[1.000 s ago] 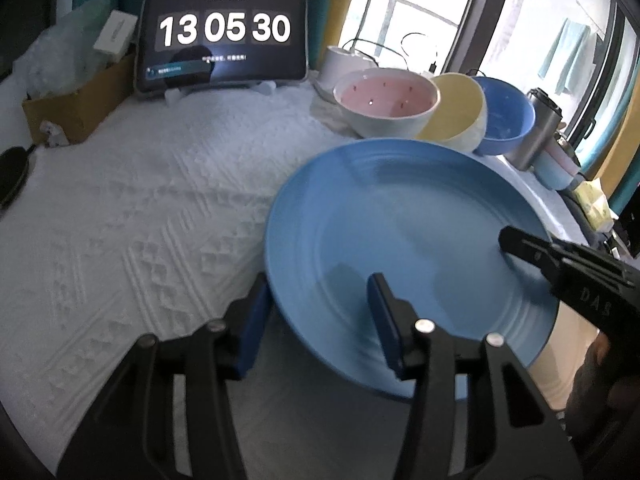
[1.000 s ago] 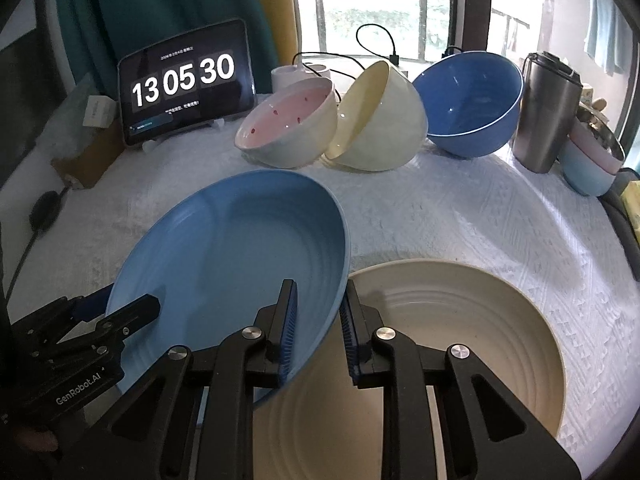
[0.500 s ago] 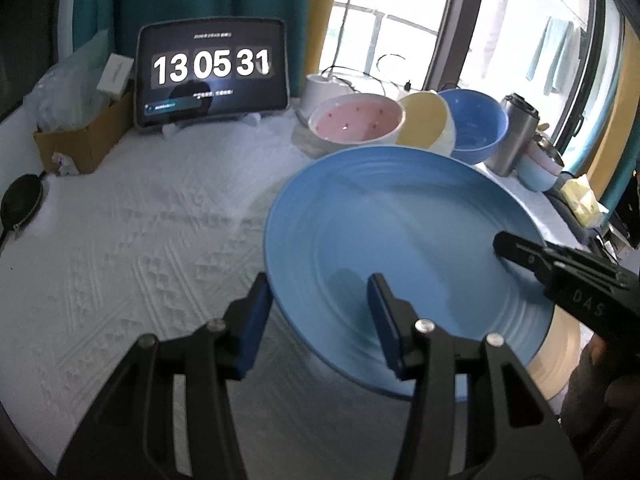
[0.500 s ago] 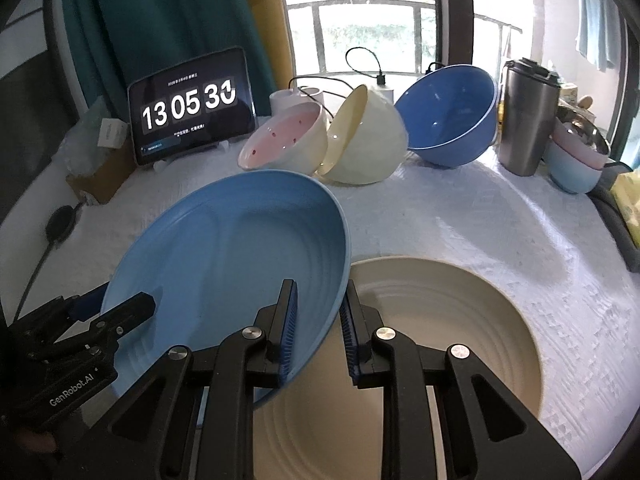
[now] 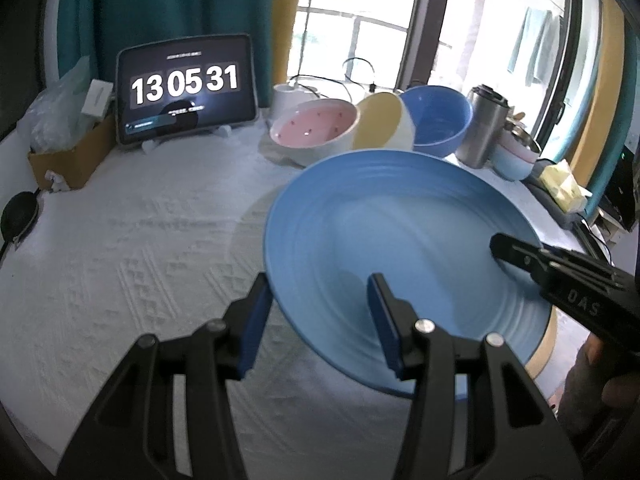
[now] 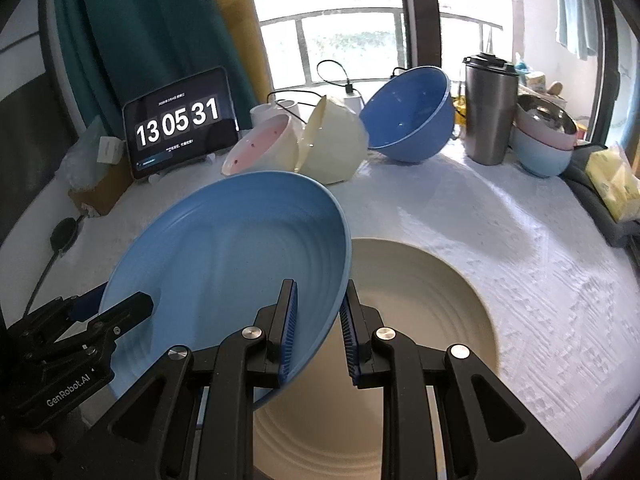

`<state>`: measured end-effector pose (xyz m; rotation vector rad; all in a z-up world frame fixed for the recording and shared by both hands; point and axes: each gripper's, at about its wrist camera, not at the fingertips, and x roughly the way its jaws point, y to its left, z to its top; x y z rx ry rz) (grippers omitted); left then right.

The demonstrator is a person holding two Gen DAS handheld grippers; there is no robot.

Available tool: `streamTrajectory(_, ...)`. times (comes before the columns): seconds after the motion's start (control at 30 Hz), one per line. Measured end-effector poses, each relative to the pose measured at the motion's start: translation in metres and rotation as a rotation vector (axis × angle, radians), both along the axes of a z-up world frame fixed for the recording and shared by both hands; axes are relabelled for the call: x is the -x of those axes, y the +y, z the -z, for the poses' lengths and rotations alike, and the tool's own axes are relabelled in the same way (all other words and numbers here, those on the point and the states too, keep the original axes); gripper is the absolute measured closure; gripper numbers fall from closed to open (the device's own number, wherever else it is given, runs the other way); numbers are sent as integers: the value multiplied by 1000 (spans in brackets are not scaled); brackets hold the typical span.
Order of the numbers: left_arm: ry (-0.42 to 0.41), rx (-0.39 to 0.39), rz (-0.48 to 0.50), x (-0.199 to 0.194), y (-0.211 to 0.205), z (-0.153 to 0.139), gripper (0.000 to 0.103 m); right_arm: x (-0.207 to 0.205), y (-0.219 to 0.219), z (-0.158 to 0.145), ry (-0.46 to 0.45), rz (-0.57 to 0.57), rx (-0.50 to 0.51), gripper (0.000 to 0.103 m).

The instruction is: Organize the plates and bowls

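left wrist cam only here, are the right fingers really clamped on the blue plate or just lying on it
Observer: Clamped. In the right wrist view the right gripper has the blue plate by its rim, one of the fingers inside and one outside.
Operator: whats that tan sliver under the plate
Observer: A cream plate, lying flat on the white cloth. The blue plate is tilted, its gripped edge over the cream plate's left side.
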<state>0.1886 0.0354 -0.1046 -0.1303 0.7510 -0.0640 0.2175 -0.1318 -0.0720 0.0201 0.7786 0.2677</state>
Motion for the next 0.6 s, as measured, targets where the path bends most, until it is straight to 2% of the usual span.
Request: streamTrajectory(0.6,9,-32,74,10,-57,-1,53,21,-61,5,2,68,-36,80)
